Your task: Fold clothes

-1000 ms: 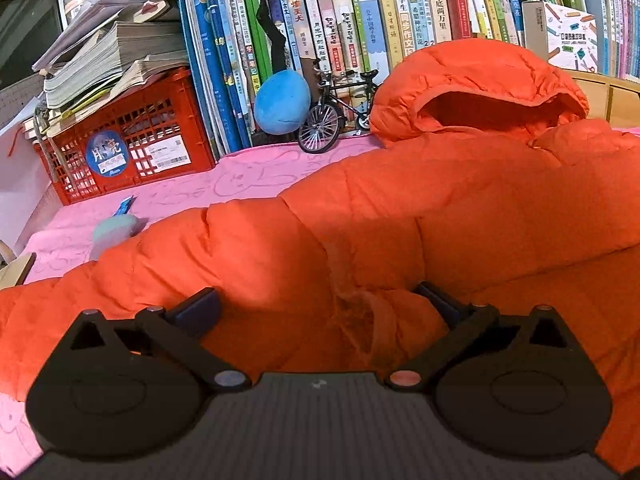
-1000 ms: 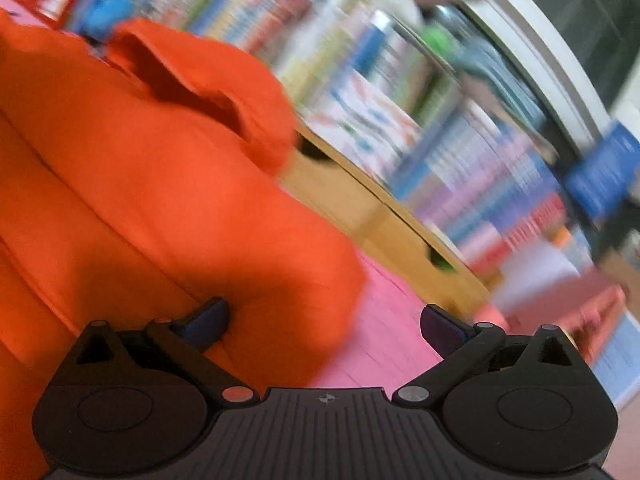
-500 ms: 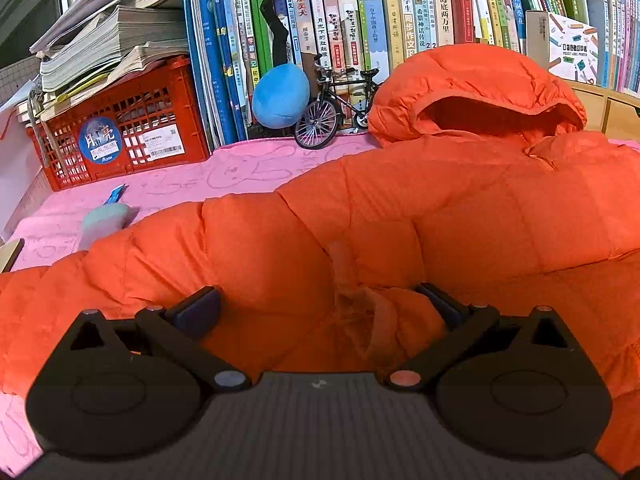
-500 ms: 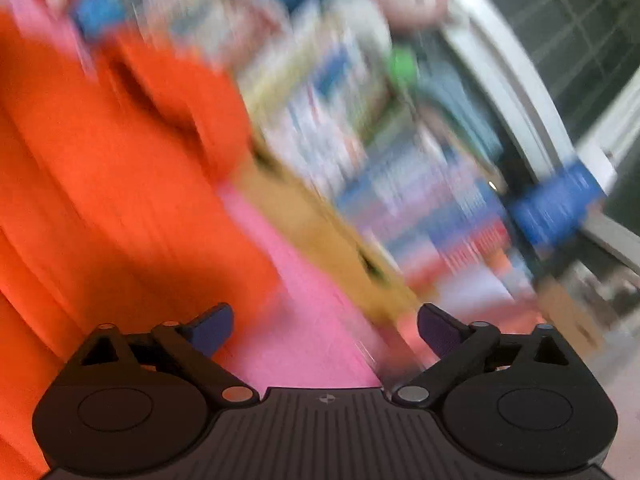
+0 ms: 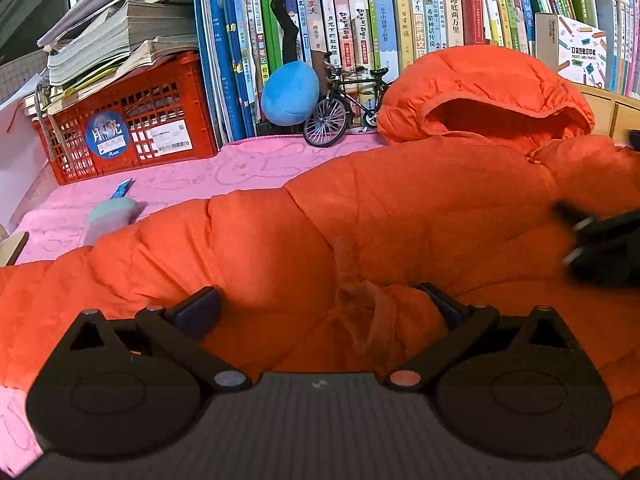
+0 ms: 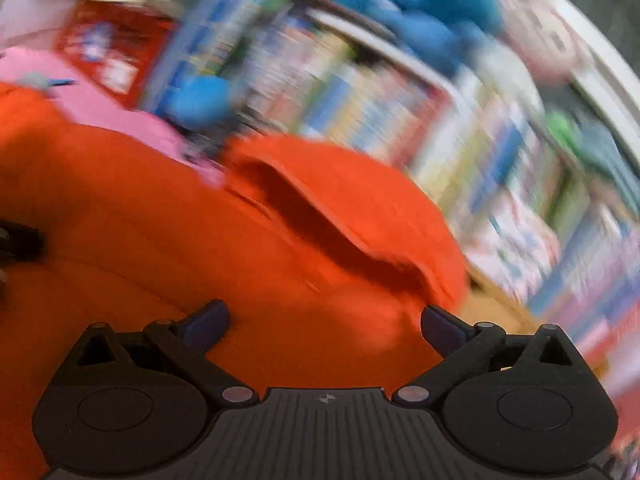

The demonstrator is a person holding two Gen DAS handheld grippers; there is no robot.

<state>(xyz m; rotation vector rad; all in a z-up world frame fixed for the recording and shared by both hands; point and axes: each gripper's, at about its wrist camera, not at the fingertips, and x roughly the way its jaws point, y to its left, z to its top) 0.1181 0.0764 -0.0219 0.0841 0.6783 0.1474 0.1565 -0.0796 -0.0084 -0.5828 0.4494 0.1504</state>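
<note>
Both grippers are spread wide apart and hold nothing. Left gripper [image 5: 316, 304] sits low over the orange puffy jacket [image 5: 400, 216], with a bunched bit of cloth between its fingers, maybe so it can pinch there. Right gripper [image 6: 324, 320] hangs over the jacket near the hood [image 6: 360, 200]; that view is blurry. Jacket lies spread on the pink cloth [image 5: 180, 176], hood up by the books [image 5: 360, 20].

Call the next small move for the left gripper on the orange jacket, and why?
Probably ease the left gripper down and close on the bunched cuff between its open fingers. The orange jacket lies unfolded across the pink cover, hood toward the books, and neither gripper holds fabric. The right gripper is open above the jacket; its view is blurred.
</note>
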